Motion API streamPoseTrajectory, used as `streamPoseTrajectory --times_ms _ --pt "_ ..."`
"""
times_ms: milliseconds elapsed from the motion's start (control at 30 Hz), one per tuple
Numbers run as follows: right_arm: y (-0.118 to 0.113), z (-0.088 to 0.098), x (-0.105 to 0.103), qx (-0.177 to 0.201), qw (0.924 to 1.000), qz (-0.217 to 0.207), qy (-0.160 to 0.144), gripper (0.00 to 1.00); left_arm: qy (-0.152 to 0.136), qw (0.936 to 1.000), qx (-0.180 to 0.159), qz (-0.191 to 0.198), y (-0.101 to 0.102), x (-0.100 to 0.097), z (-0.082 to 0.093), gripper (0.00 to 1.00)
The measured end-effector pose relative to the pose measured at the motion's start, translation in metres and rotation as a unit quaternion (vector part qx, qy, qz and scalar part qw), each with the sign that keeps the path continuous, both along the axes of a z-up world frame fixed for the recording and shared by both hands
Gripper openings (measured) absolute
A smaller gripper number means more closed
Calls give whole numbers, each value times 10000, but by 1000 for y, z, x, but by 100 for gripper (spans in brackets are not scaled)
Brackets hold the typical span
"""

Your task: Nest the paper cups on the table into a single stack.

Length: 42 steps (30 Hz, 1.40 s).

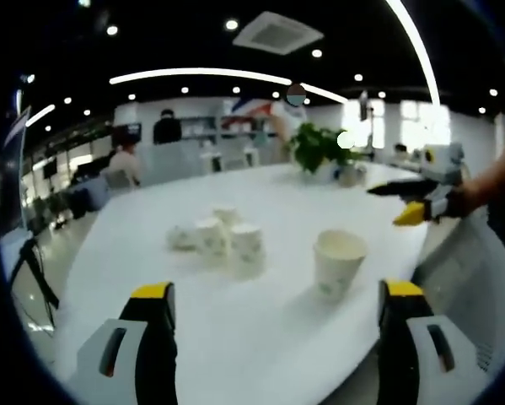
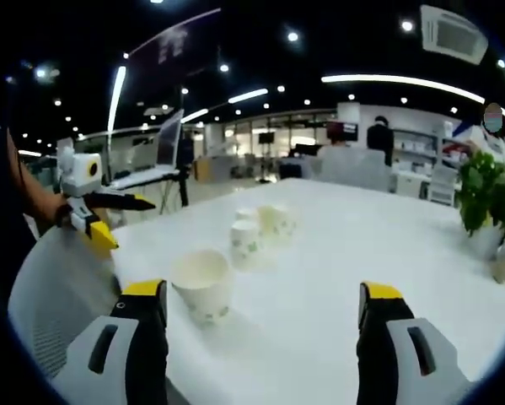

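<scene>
Right tool [image 2: 260, 304] open; laptop [image 2: 155, 160] behind cups [image 2: 252, 232].

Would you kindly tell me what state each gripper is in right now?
Left gripper: open, holding nothing.
Right gripper: open, holding nothing.

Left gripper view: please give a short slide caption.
Open tongs face paper cups on a white table.

Bare table [image 1: 260, 329] ahead; lone cup [image 1: 338, 263] blocks right
</scene>
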State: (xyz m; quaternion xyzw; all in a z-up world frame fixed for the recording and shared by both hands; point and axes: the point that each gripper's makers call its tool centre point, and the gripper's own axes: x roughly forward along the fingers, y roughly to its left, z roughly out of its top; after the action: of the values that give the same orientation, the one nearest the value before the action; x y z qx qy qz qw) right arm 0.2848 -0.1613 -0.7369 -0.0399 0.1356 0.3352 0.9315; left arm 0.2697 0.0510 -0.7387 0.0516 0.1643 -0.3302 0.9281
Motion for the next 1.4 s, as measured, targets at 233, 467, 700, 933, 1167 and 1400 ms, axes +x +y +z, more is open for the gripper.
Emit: streamPoseTrajectory --times_ms 233,467,700,933,1167,1400 --pt "-11 6 2 52 9995 -300 23 92 79 9997 -208 79 3 2 2 99" --pt "-7 6 0 -40 9996 -249 -91 92 143 9994 -302 -30 0 0 3 99" --pt "-11 8 1 -38 9993 -345 -124 92 276 9985 -396 -251 -5 -4 3 99" --pt "-7 4 -1 -60 9996 -284 -43 92 129 9988 -364 -309 -9 13 20 99" --pt "-8 2 -3 -72 9995 -290 34 91 -117 9988 -336 -339 -18 48 30 99" --pt "-10 4 -2 87 9995 -309 38 92 -314 9984 -314 -352 -27 76 31 99"
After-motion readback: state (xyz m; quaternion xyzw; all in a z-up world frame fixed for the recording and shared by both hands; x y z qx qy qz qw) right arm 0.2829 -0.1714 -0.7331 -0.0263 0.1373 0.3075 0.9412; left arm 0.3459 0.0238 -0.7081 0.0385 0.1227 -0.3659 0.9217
